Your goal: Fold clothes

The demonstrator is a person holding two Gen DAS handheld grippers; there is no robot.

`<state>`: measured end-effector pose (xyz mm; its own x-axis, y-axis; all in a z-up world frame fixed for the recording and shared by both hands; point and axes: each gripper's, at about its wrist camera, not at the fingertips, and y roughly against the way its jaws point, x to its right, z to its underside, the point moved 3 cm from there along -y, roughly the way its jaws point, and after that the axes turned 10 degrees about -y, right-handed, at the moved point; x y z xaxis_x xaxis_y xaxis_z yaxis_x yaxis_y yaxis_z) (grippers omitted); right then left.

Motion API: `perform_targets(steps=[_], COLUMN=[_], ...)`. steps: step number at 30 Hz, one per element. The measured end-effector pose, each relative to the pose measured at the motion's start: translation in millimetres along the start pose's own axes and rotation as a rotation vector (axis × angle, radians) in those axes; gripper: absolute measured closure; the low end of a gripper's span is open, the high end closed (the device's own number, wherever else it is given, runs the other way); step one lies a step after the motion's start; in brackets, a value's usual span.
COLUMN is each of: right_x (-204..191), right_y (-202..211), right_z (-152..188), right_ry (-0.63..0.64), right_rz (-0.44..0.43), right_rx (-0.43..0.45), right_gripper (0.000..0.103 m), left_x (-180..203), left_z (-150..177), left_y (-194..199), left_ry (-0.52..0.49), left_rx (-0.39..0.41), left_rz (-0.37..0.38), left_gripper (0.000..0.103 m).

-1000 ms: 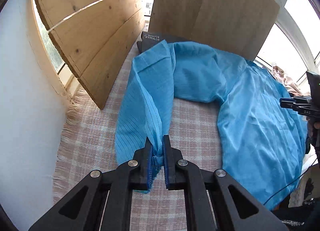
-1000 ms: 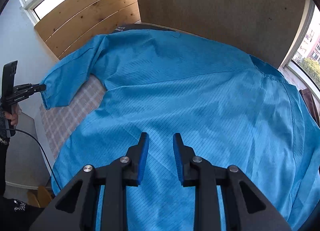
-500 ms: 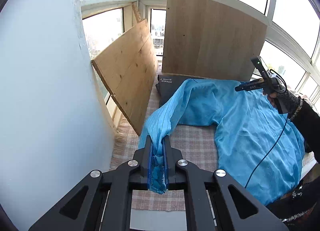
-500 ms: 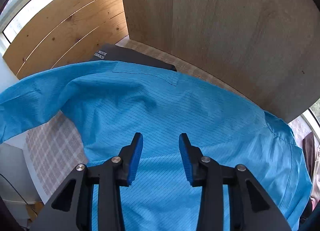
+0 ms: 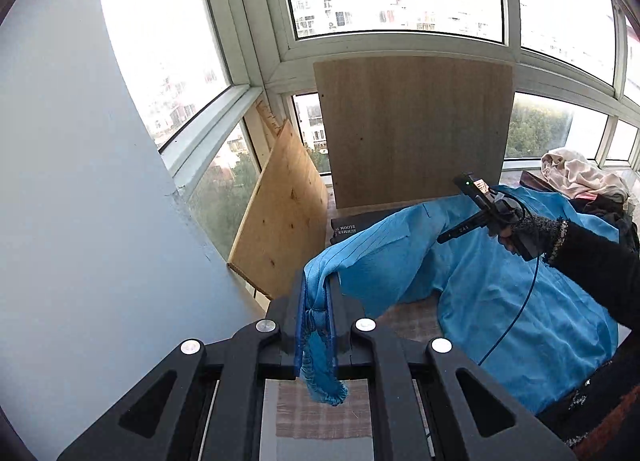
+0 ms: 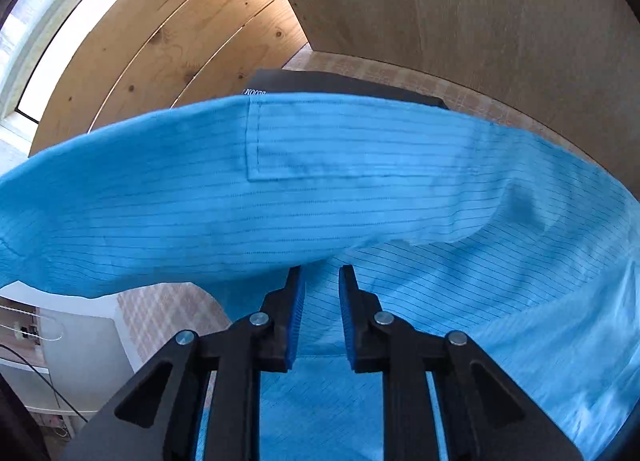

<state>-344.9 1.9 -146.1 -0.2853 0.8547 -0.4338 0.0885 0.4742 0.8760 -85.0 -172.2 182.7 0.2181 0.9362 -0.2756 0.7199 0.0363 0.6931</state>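
1. The blue garment [image 6: 360,189] runs past the right wrist view's left, right and lower edges.
2. It covers most of the dark printed item [image 6: 340,85]; the lettering is unreadable.

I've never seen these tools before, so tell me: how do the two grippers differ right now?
The left gripper is shut on the blue garment's cuff; the right gripper is open and holds nothing. The left lifts its sleeve clear of the table; the right hovers just above the garment's body. Both share black frames and blue-padded fingers.
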Motion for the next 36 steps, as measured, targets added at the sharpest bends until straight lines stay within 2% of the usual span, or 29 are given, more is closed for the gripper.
perform_targets(steps=[2,5,8,11,15,21,27,28,29,30,33,36], right_x=[8,29,42,55,54,50,57,58,59,60,59,58], right_y=[22,46,43,22,2,-14,-31,-33,-33,-33,-14,5], right_z=[-5,-24,-46,-61,-65,-66,-52,-48,-46,-43,-49,-55], right_ry=[-0.015,-0.084,-0.167,-0.260,-0.301,-0.324,-0.266,-0.252,-0.239,-0.227,-0.224,-0.222], right_rz=[0.041,0.116,0.126,0.155,0.195,0.263,0.376,0.378,0.372,0.366,0.306,0.244], right_rx=[0.022,0.066,0.038,-0.023,-0.048,-0.071,-0.127,-0.132,-0.130,-0.128,-0.068,-0.008], right_gripper=[0.078,0.069,0.069,0.069,0.069,0.069,0.069,0.070,0.081,0.095,0.097,0.097], left_x=[4,20,41,60,80,96,106,107,107,107,102,93], left_z=[3,21,42,62,86,127,160,164,167,169,167,153], left_y=[2,-1,-1,3,12,18,13,11,9,6,-4,4], left_ry=[-0.001,0.003,0.005,0.018,0.042,0.107,0.142,0.147,0.151,0.152,0.144,0.152], left_rx=[-0.004,-0.024,-0.053,-0.075,-0.093,-0.130,-0.157,-0.159,-0.162,-0.166,-0.169,-0.126], left_rz=[0.004,0.034,0.061,0.095,0.133,0.174,0.212,0.217,0.223,0.228,0.213,0.163], left_gripper=[0.095,0.095,0.095,0.095,0.095,0.095,0.095,0.095,0.095,0.095,0.095,0.095])
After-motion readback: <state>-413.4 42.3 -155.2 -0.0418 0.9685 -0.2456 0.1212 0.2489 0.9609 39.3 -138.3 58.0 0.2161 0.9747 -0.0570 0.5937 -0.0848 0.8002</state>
